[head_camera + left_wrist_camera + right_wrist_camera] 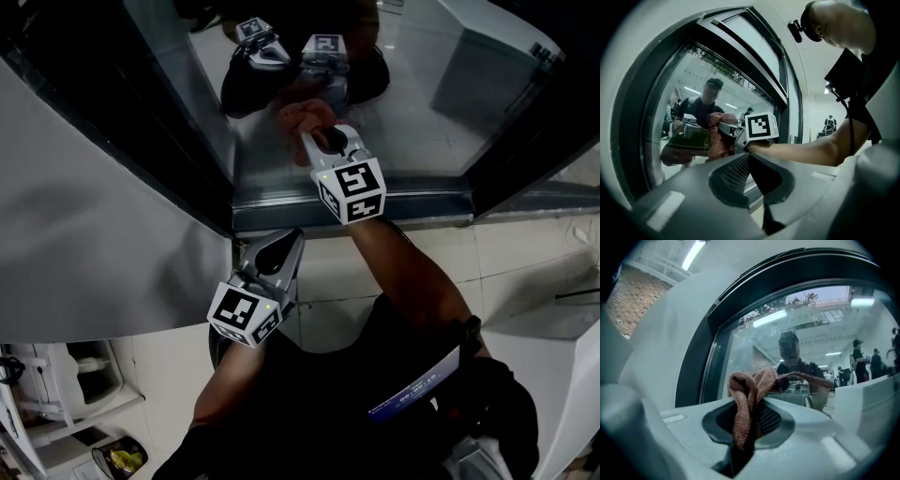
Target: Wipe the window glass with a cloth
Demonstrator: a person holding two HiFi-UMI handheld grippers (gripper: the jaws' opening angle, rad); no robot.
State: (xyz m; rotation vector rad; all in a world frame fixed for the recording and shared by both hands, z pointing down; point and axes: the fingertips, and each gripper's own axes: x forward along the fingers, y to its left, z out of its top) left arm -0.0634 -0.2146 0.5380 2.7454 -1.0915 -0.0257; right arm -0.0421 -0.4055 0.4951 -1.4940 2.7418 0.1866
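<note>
So that it can rub the dark-framed window glass (403, 103), the crumpled reddish-brown terry cloth (745, 401) sits clamped in the right gripper (316, 133) at twelve o'clock, against the pane, while the left gripper (284, 246), closed on nothing, waits at seven o'clock.

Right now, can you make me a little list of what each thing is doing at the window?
cloth: reddish-brown towelling cloth, bunched up
holder: right tongs, shut on the cloth
spot: cloth looks pressed on the clear window glass, low down near its dark frame
spare: left tongs, shut, empty, away from the glass
</note>
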